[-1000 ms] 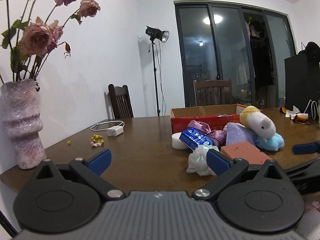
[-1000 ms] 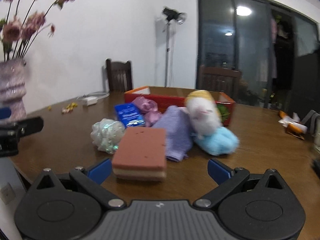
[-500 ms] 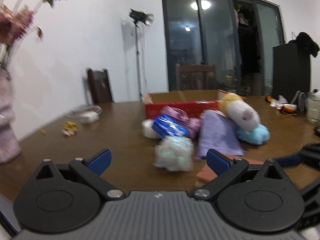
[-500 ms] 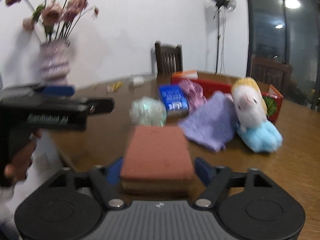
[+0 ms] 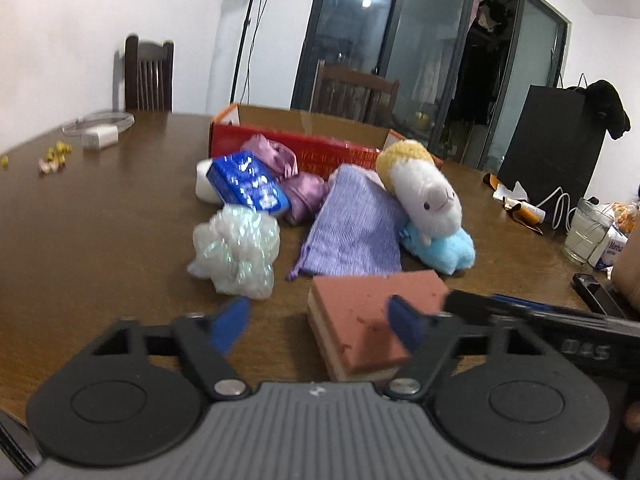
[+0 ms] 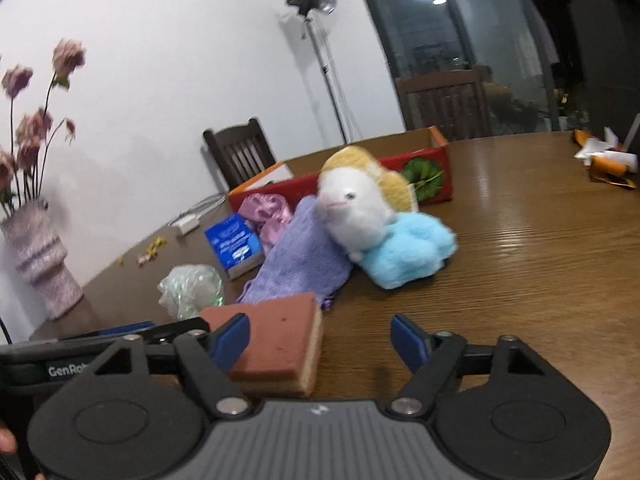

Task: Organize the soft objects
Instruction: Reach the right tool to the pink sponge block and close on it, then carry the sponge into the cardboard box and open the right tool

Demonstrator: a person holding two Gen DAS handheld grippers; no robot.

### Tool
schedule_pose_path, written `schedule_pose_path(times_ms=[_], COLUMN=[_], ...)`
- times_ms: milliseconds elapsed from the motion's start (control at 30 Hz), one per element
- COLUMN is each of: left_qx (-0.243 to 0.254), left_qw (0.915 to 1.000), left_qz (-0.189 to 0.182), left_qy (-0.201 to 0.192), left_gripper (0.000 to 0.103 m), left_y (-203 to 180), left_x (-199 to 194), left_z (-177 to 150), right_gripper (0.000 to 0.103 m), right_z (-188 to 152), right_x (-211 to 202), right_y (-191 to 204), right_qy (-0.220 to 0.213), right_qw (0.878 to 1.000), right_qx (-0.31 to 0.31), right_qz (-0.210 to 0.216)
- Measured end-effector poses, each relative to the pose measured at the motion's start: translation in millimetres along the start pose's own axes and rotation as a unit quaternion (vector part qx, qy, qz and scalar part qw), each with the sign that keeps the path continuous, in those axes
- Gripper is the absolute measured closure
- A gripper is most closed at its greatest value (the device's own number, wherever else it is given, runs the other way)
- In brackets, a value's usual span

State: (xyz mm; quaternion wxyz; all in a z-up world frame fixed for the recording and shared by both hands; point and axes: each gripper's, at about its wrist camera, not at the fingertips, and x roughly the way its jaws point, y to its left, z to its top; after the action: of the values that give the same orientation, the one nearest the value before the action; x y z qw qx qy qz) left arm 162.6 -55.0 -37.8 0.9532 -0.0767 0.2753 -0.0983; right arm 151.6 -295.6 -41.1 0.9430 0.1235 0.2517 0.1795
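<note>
Two grippers meet over a sponge (image 5: 372, 320) lying flat on the bench (image 5: 100, 240). The left gripper (image 5: 320, 320) has one sponge corner between its fingers (image 5: 230, 326), nearer the right finger; a gap remains on the other side. The right gripper (image 6: 320, 338) has the sponge against its left finger, with most of the space toward the other finger bare. Both sets of fingers have just been closing and stand at a middling spread, neither pressing the sponge from both sides. The sponge is the nearest item of the pile, just in front of a purple cloth (image 5: 356, 228).

The right wrist view alone shows one vase (image 6: 40, 260) of dried roses at the bench edge. The left wrist view alone shows one glass jar (image 5: 588, 236) on the far right and a roll of white tape (image 5: 204, 184) behind the blue packet (image 5: 248, 184).

Count: one sponge, one purple cloth, one blue packet, one clear mesh puff (image 5: 236, 248), one pink satin bundle (image 5: 288, 176), one white-and-yellow plush toy (image 5: 424, 192) lying on one pale blue plush (image 5: 444, 248), and one red cardboard box (image 5: 304, 140) behind them.
</note>
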Motion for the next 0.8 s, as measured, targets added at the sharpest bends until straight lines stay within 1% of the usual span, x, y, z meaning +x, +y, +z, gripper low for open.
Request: schedule_pose_path(times_ms=[67, 100, 133, 167, 200, 233, 267, 333, 400, 467, 500, 533, 600, 633, 667, 700, 767, 800], left_qx=[-0.012, -0.015, -0.018, -0.02, -0.021, -0.023, -0.021, -0.018, -0.025, -0.013, -0.003, 0.009, 0.013, 0.009, 0.006, 0.005, -0.007, -0.008], left_qw=[0.9997, 0.9996, 0.9993, 0.999, 0.9983, 0.9981, 0.9982, 0.9981, 0.9971, 0.9958, 0.9948, 0.993, 0.991, 0.9903, 0.9898, 0.9893, 0.9906, 0.9913], left_qz=[-0.019, -0.025, -0.031, -0.04, -0.054, -0.056, -0.056, -0.06, -0.072, -0.085, -0.089, -0.094, -0.102, -0.108, -0.113, -0.12, -0.121, -0.121], left_qy=[0.003, 0.004, 0.005, 0.006, 0.008, 0.009, 0.008, 0.004, -0.002, -0.032, -0.05, -0.071, -0.086, -0.087, -0.087, -0.083, -0.063, -0.051], left_gripper=[0.048, 0.051, 0.056, 0.066, 0.071, 0.071, 0.071, 0.072, 0.072, 0.072, 0.072, 0.072, 0.071, 0.071, 0.071, 0.071, 0.071, 0.071], left_y=[2.7, 4.0, 5.1, 5.6, 6.3, 3.7, 2.1, -0.5, -0.8, -5.2, -8.4, -11.9, -16.3, -17.6, -18.4, -19.2, -20.4, -22.1], left_x=[-0.5, -0.9, -1.4, -2.2, -3.6, -5.5, -7.5, -10.8, -14.5, -17.7, -17.3, -15.2, -3.3, 9.3, 21.4, 39.9, 89.3, 111.2], left_z=[-0.8, -0.7, -0.6, -0.8, -1.0, -1.3, -1.9, -1.4, 7.2, 28.2, 41.3, 60.5, 99.9, 127.4, 147.8, 172.0, 217.1, 232.3], right_gripper=[0.044, 0.046, 0.049, 0.056, 0.06, 0.069, 0.07, 0.07, 0.071, 0.071, 0.07, 0.07, 0.07, 0.07, 0.07, 0.07, 0.07, 0.07], right_z=[-1.4, -1.8, -2.1, -2.4, -3.3, -4.8, -5.9, -7.0, -4.3, 7.7, 19.4, 30.9, 64.3, 84.5, 104.9, 129.6, 169.9, 190.8], right_x=[12.3, 16.8, 20.7, 22.5, 22.3, 19.0, 16.8, 11.9, 3.9, -6.4, -11.8, -14.4, -13.2, -8.2, 1.2, 15.7, 47.1, 66.9], right_y=[2.0, 2.5, 2.0, 0.3, -1.4, -1.9, -2.0, 2.2, 7.2, 14.0, 19.0, 21.5, 24.8, 23.9, 21.0, 14.0, -5.4, -18.0], right_qy=[0.011, 0.015, 0.014, 0.014, 0.015, 0.016, 0.017, 0.018, 0.016, -0.002, -0.02, -0.035, -0.064, -0.076, -0.083, -0.086, -0.083, -0.077], right_qw=[1.0, 1.0, 1.0, 0.999, 0.999, 0.998, 0.997, 0.997, 0.998, 0.999, 0.999, 0.999, 0.997, 0.996, 0.995, 0.995, 0.996, 0.996], right_qx=[0.003, 0.007, 0.015, 0.026, 0.038, 0.049, 0.056, 0.051, 0.044, 0.03, 0.015, 0.006, -0.018, -0.03, -0.042, -0.048, -0.033, -0.017], right_qz=[0.007, 0.011, 0.015, 0.022, 0.033, 0.046, 0.058, 0.052, 0.045, 0.036, 0.032, 0.03, 0.029, 0.029, 0.029, 0.029, 0.028, 0.03])
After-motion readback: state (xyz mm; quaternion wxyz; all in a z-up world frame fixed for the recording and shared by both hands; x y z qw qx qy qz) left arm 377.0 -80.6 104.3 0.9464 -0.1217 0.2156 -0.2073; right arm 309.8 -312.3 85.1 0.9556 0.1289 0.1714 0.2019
